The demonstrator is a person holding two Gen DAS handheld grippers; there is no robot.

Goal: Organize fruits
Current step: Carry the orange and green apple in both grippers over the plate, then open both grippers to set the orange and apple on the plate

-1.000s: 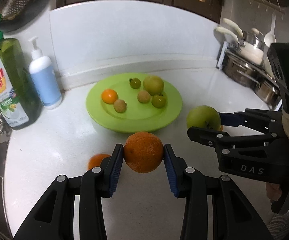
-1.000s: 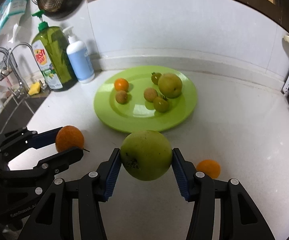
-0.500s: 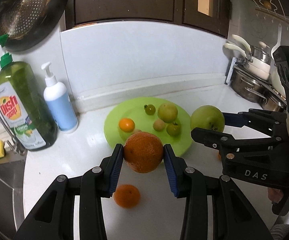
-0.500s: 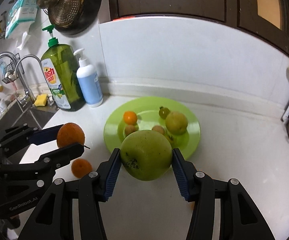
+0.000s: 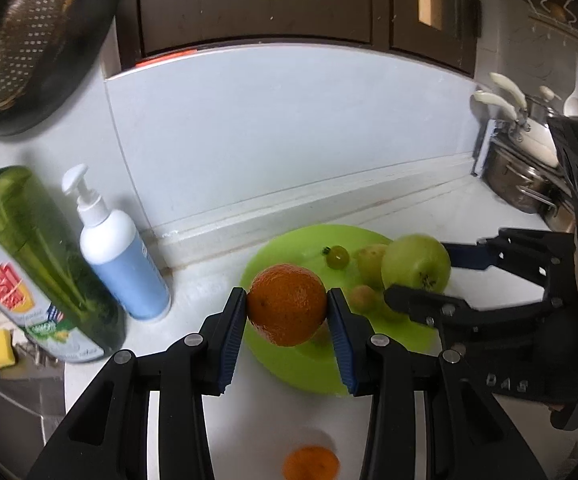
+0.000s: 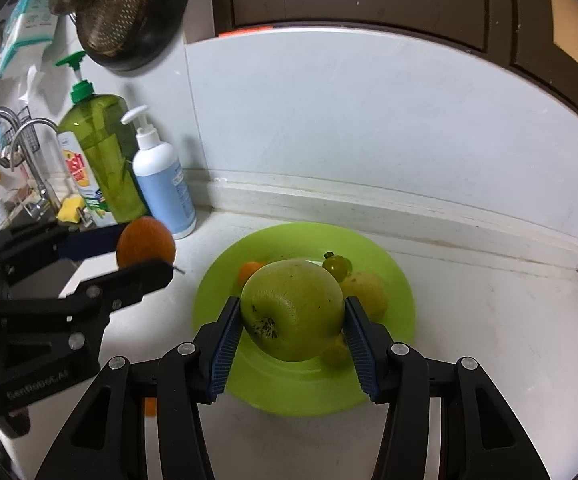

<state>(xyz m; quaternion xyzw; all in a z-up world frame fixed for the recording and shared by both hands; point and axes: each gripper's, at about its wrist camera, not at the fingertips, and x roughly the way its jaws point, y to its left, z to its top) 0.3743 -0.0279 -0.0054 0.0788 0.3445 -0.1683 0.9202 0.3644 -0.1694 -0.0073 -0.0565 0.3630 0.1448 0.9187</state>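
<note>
My left hand-held gripper (image 5: 287, 312) clamps an orange (image 5: 286, 305); my right hand-held gripper (image 6: 292, 320) clamps a green apple (image 6: 292, 310), both above the green plate (image 6: 403, 300).

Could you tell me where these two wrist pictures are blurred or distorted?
Left wrist view: dish soap bottle and loose small orange smeared by motion, held orange sharp. Right wrist view: plate rim soft, held green apple crisp; fisheye bends the backsplash in both.

Home kitchen, sink tap (image 6: 29, 136), dish soap bottle (image 6: 97, 152), pots (image 5: 521, 176)
</note>
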